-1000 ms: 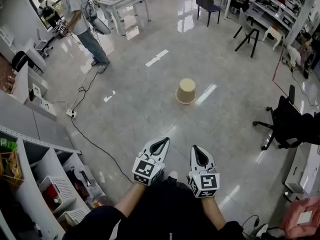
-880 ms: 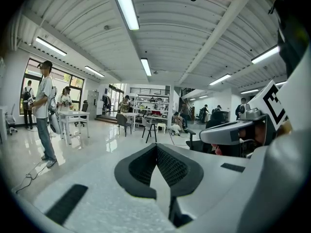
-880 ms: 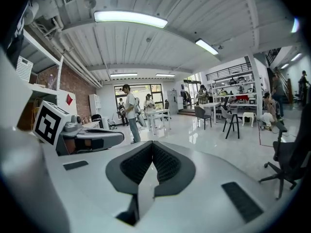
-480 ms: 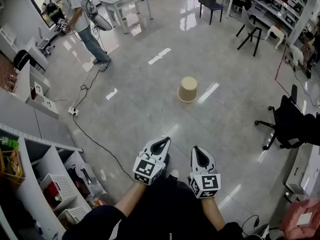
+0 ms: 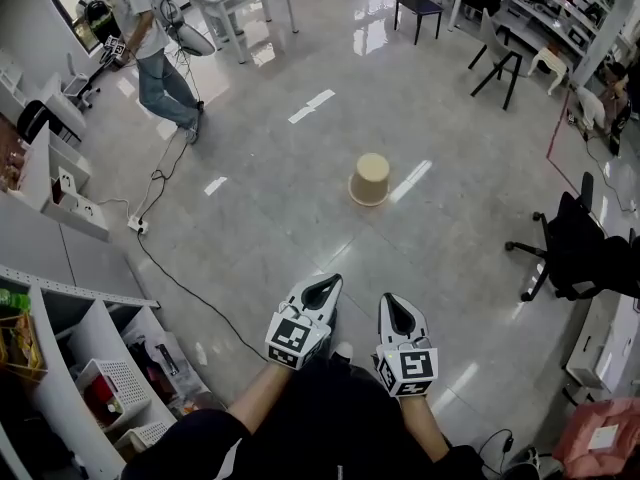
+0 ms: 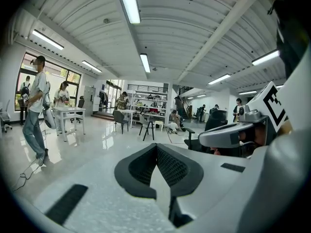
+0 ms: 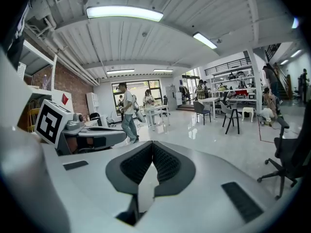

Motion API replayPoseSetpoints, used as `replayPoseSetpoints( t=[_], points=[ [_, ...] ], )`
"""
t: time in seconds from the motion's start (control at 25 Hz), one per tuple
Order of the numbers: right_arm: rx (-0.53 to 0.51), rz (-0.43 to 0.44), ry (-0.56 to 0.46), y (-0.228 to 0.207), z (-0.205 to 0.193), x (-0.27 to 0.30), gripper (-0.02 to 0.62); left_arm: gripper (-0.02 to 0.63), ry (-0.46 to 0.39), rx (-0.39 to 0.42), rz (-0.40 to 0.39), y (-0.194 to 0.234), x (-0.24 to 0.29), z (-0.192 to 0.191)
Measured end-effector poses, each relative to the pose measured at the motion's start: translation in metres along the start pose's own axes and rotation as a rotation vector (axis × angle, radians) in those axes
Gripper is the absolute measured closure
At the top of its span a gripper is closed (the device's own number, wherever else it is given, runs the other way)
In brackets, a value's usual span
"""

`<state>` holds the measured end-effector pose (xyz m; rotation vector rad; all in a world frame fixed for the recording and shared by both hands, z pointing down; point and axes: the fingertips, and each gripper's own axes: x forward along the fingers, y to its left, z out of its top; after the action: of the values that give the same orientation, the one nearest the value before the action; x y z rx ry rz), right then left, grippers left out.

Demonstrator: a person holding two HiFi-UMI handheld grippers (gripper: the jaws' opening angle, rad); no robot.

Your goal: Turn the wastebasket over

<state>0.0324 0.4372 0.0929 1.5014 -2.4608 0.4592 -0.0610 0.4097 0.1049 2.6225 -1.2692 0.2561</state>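
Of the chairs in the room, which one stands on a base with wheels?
The black office chair at the head view's right edge; the blue-seated chair and the black splay-legged chair farther off have plain legs.

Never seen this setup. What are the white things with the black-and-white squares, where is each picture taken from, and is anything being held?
No robot here: a person holds a tool in each hand, the left gripper and the right gripper, each ending in two jaws and bearing a marker cube. The head view comes from a camera on the person's head, looking steeply down at both tools and the floor. The other two pictures come from cameras riding on each gripper, looking along its jaws into the room. In both, the jaws are together with nothing between them, so nothing is held. On the floor ahead, apart from the grippers, stands a beige wastebasket, wider end down. Another person is at the far left, a black office chair at the right.
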Motion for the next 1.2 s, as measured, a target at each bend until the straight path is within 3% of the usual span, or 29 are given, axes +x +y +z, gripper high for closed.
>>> replayPoseSetpoints(
  t=[0.24,0.64,0.92,1.2],
  points=[
    [0.002,0.011,0.042,-0.007,0.006,0.045,0.584,0.600,0.018,-0.015,-0.007,0.036,0.031,0.005],
    [-0.004,0.001,0.061,-0.029,0.056,0.150,0.584,0.600,0.025,-0.031,-0.028,0.127,0.097,0.033],
    [0.000,-0.035,0.052,-0.036,0.084,0.219,0.584,0.599,0.019,-0.015,-0.067,0.194,0.137,0.049],
    [0.022,-0.089,0.036,-0.055,0.101,0.255,0.584,0.599,0.026,-0.004,-0.101,0.227,0.171,0.060]
  ],
)
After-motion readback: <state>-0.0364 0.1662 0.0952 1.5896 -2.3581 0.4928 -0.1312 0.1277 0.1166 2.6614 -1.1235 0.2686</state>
